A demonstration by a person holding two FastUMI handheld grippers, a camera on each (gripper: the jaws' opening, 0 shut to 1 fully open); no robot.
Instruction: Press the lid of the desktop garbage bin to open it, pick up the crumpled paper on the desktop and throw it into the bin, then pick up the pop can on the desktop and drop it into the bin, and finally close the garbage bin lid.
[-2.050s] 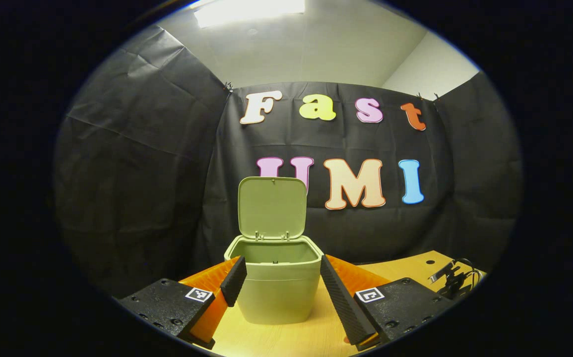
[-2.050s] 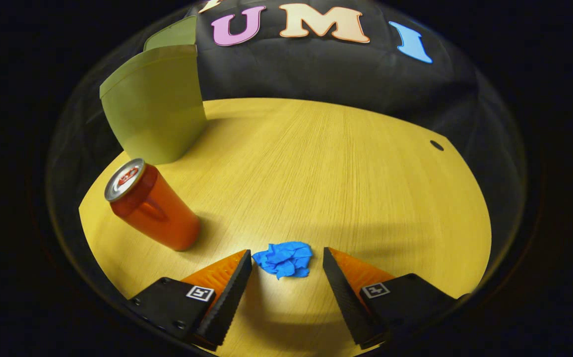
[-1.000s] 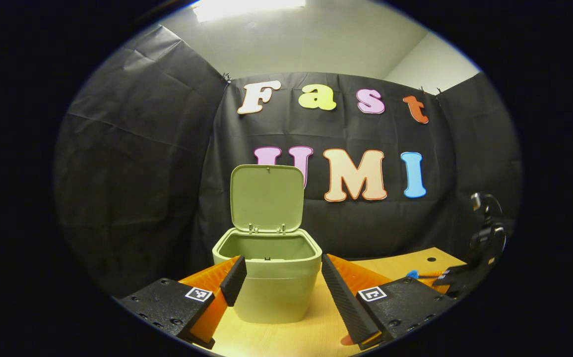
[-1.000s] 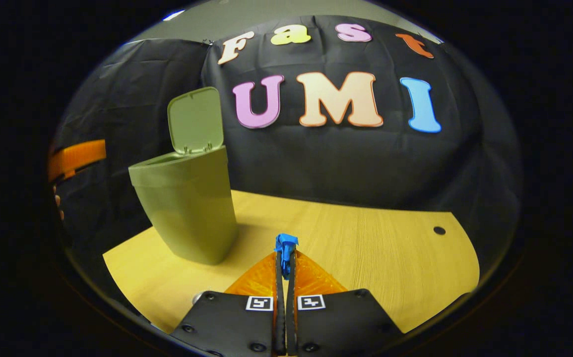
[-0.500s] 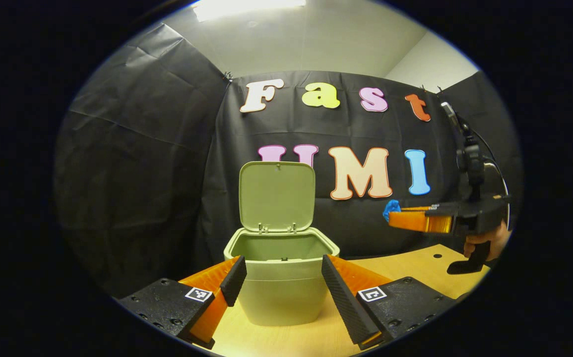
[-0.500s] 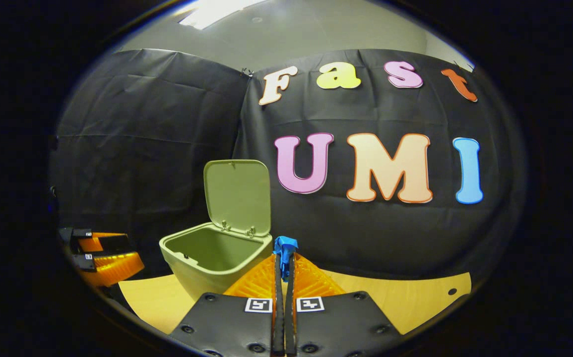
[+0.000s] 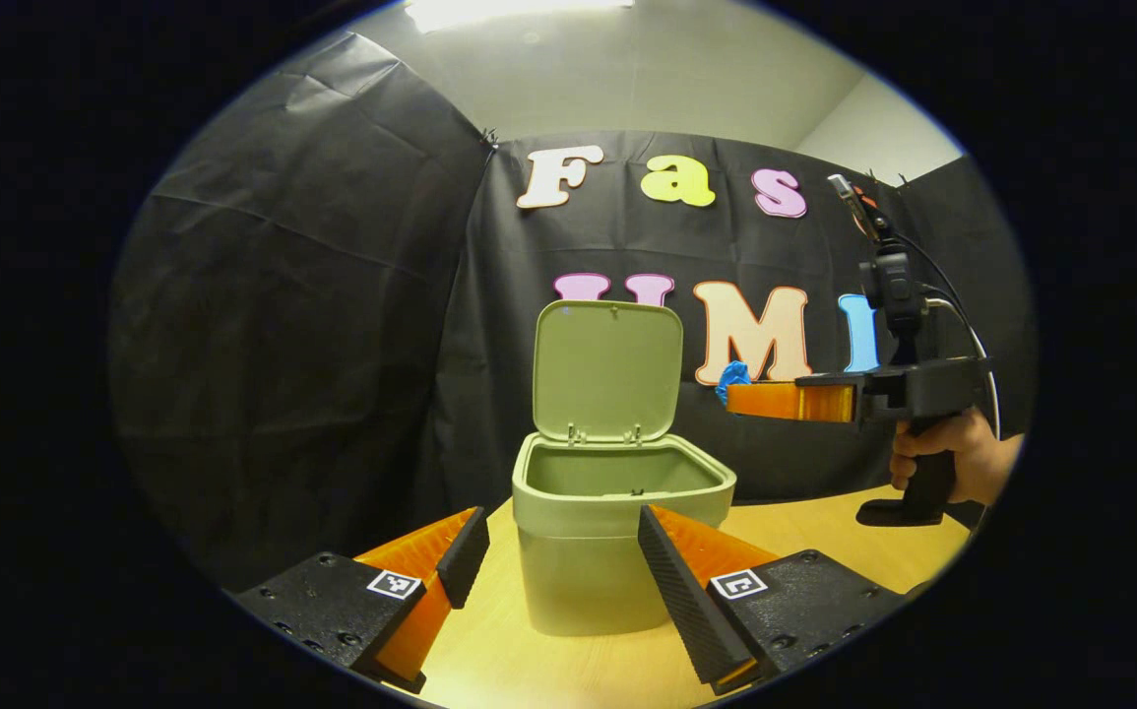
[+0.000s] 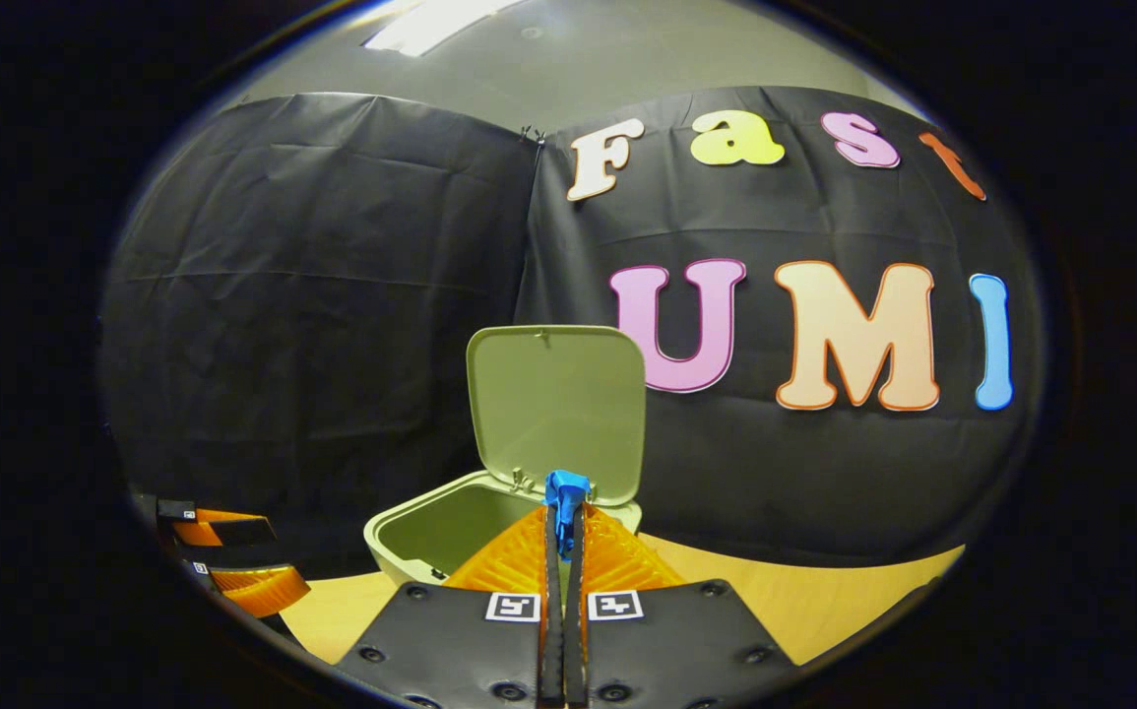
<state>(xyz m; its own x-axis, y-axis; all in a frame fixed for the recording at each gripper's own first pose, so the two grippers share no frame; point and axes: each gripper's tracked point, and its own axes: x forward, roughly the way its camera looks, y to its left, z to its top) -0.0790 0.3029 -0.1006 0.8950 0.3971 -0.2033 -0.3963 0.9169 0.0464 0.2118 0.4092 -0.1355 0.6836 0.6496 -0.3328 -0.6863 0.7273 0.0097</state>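
While the bin's lid stands upright, the right claw pinches the crumpled paper.

Both its fingers press on the blue wad, which pokes out at their tips, held in the air above and just beside the right rim of the green bin. A hand grips that claw's handle. On the wooden table, the bin sits between the fingers of the left claw, which gapes wide and holds nothing.

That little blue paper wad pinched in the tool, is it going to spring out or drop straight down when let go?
Probably soft: the crumpled paper looks squashed thin in the shut right tool. It likely weighs little and may cling or drift. It is near the open bin.
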